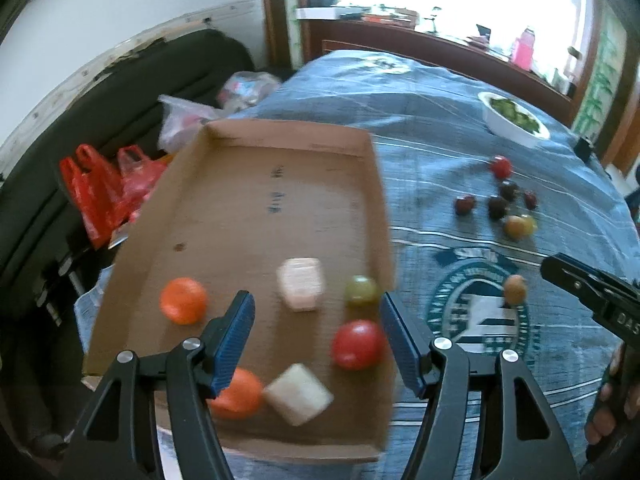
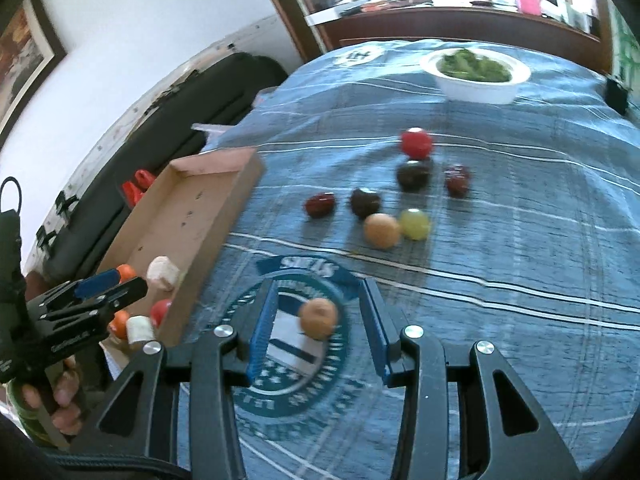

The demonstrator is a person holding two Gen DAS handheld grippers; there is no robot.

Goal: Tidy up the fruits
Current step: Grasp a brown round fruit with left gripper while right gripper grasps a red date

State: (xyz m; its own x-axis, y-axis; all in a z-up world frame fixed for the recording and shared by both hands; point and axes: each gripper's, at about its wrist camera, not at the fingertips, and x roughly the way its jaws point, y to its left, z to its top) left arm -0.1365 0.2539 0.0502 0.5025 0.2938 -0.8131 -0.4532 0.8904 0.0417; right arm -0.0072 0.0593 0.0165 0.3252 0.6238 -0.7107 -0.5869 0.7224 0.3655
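We hold the left gripper [image 1: 316,332] spread wide and empty over the cardboard tray [image 1: 372,184], whose long axis runs away from us. Our right gripper [image 2: 318,326], likewise parted, brackets a tan round fruit [image 2: 319,318] on the blue cloth [image 2: 500,240] without touching it.

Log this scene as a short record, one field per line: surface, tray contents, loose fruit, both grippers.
surface: blue cloth
cardboard tray: two orange fruits, red fruit, green fruit, two pale blocks
loose cluster: seven fruits on the cloth
tan fruit: alone, between the right gripper's fingers, not gripped
left gripper: open, over the tray
right gripper: open
white bowl: greens, far side
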